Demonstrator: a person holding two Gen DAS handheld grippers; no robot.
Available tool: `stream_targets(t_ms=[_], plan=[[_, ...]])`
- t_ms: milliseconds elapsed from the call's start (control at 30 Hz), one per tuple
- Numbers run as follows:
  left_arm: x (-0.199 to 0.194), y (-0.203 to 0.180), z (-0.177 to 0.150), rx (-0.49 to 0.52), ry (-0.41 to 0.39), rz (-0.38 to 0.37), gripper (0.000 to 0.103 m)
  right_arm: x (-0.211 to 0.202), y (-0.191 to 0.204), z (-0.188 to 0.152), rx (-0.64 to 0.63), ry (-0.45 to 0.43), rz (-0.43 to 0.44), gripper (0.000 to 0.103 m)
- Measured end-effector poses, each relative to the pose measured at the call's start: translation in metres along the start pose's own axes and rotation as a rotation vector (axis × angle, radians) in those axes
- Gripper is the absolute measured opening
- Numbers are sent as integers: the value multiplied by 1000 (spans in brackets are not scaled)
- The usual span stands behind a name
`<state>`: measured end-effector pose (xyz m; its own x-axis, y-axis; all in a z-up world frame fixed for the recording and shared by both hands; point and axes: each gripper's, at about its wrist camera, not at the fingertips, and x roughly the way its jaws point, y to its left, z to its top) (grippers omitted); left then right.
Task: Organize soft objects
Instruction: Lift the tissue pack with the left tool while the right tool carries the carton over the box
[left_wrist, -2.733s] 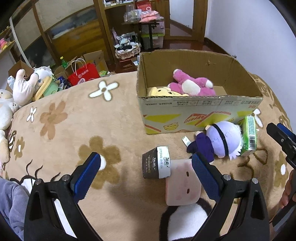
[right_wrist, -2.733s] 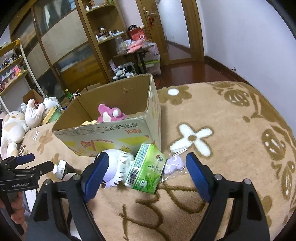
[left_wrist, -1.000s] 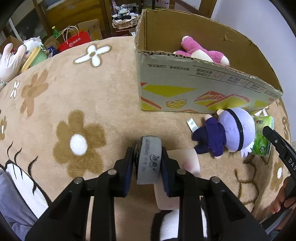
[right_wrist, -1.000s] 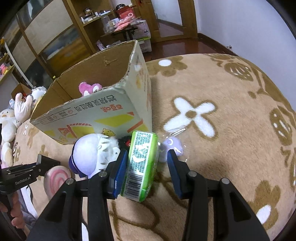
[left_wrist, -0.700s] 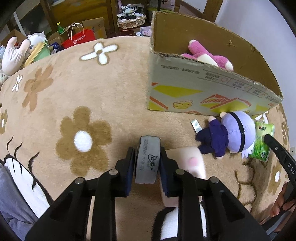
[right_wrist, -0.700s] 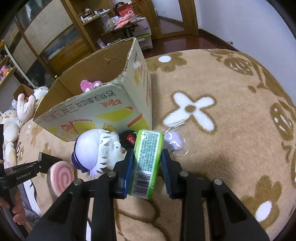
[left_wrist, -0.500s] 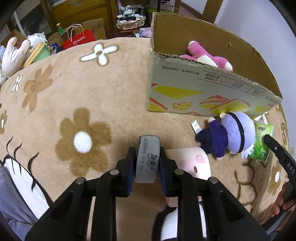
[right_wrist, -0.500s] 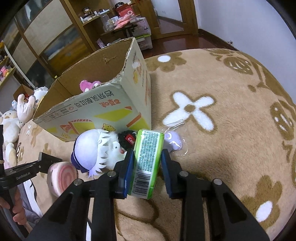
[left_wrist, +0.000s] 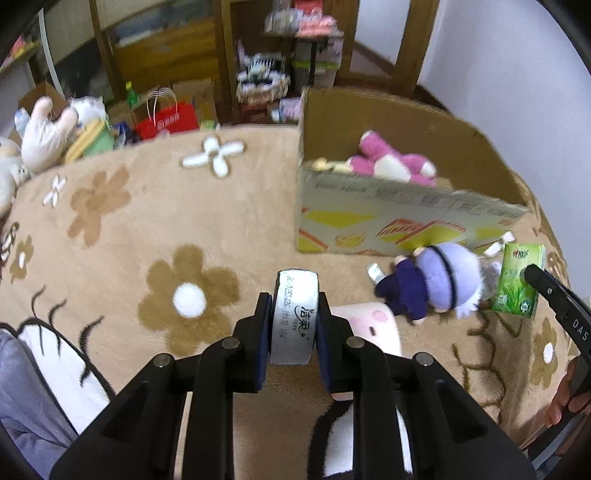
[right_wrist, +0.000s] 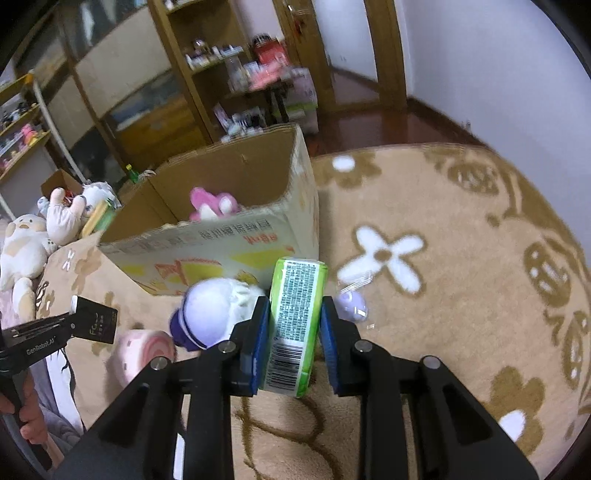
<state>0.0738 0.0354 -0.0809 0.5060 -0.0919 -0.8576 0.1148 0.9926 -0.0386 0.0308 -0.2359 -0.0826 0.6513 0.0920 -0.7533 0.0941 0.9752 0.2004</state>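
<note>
My left gripper (left_wrist: 293, 314) is shut on a grey-white tissue pack (left_wrist: 295, 314) and holds it above the beige flowered blanket. My right gripper (right_wrist: 293, 325) is shut on a green tissue pack (right_wrist: 293, 325), also seen in the left wrist view (left_wrist: 519, 282). A purple-haired doll (left_wrist: 439, 286) lies in front of the open cardboard box (left_wrist: 402, 218); the doll (right_wrist: 214, 314) is left of my right gripper. A pink plush (left_wrist: 391, 164) lies inside the box. A pink swirl cushion (left_wrist: 373, 326) lies just right of my left gripper.
A small purple item in clear wrap (right_wrist: 351, 304) lies right of the green pack. Plush toys (right_wrist: 33, 240) and a red bag (left_wrist: 166, 120) sit at the blanket's far left. Wooden shelves (right_wrist: 207, 74) stand behind. A white wall (right_wrist: 498, 66) is at the right.
Both grippers closed on their tissue packs and have lifted them, tilting up so the box interior and the room show more.
</note>
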Motion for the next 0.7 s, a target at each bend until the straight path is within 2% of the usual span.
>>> stream_targets(t_ms=[233, 400, 467, 533, 700], plan=[[-61, -13, -8, 72, -219, -24, 21, -41, 14, 1, -49, -121, 22, 28], [-99, -21, -10, 108, -416, -34, 21, -72, 28, 8, -97, -245, 34, 28], [-106, -23, -11, 112, -465, -49, 21, -81, 33, 12, -113, -292, 39, 28], [-111, -25, -10, 122, -499, -34, 21, -88, 38, 15, -132, -324, 34, 28], [-115, -33, -4, 169, -563, -16, 21, -93, 39, 26, -139, -373, 39, 28]])
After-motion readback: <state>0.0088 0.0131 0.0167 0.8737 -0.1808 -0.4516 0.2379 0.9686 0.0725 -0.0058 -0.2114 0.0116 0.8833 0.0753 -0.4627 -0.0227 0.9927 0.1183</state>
